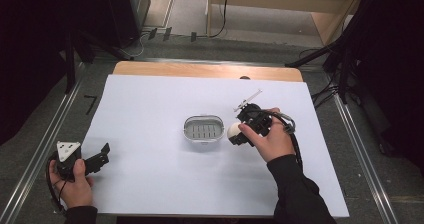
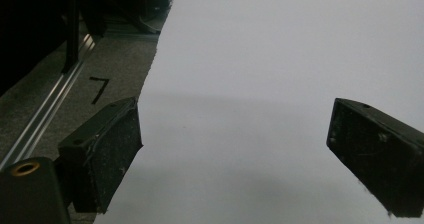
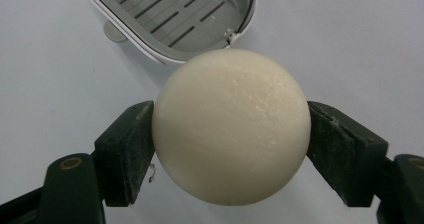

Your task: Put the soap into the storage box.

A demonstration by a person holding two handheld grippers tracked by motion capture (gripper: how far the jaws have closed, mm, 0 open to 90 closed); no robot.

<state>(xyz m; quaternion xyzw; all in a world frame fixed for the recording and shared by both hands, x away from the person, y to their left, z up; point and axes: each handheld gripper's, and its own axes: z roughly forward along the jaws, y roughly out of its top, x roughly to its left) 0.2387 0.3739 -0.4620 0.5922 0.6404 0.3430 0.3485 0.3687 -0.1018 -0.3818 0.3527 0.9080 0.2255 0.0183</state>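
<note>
The right tool [image 3: 231, 134] is pinching a round soap [image 3: 231, 126] beside the slotted dish [image 3: 172, 16]; the slick ball risks squirting free; the left tool [image 2: 235, 154] is sitting spread.

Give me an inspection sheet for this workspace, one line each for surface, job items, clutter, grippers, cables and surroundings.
Surface: white sheet covering the table, with a wooden edge bare at the far side.
Job's things: cream round soap clamped in the right gripper, beside the grey slotted soap dish, which holds nothing.
Clutter: nothing seen.
Grippers: right gripper shut on the soap; left gripper open over the sheet's left edge, nothing between its jaws.
Cables: black cable trailing from the right gripper along the sleeve; more cables on the floor beyond the table.
Surroundings: grey floor, metal rails, dark stands, wooden furniture behind.
</note>
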